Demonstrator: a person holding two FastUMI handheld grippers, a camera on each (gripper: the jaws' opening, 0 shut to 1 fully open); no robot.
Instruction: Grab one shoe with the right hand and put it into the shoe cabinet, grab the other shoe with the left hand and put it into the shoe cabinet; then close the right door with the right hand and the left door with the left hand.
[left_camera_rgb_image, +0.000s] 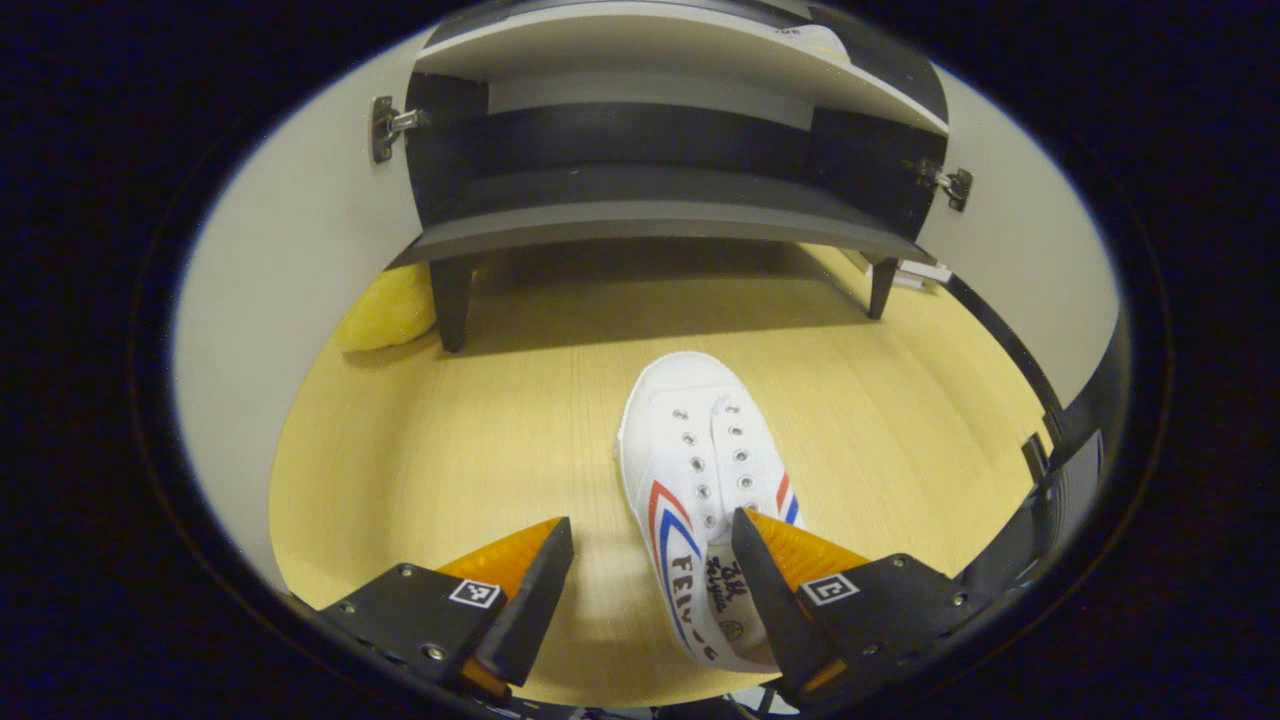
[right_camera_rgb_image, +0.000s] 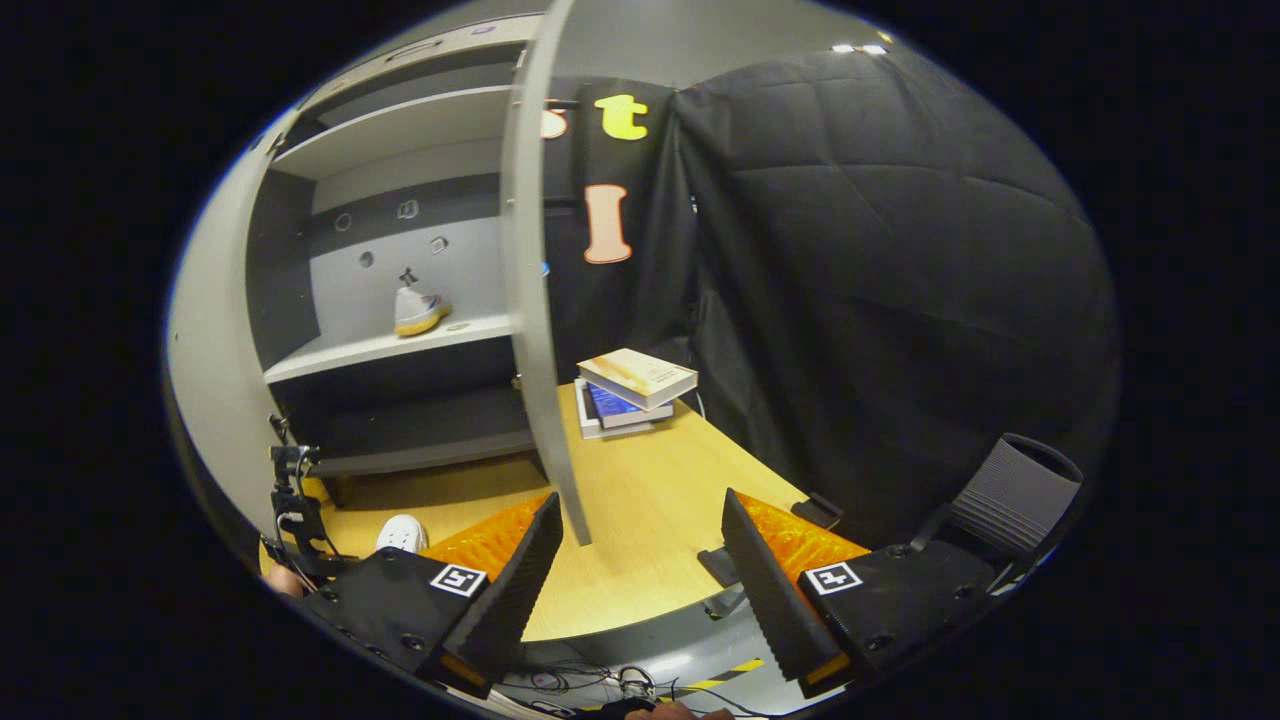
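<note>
Here, shoe (left_camera_rgb_image: 700, 490) beside open hand-held gripper (left_camera_rgb_image: 650, 570)

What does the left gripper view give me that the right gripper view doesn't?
Left gripper view: the white shoe up close on the floor, part of it between the open left gripper, and the cabinet's hinges. Right gripper view: the other shoe already on a shelf, the open right door, stacked books, the open right gripper. Both: the cabinet and floor shoe.
</note>
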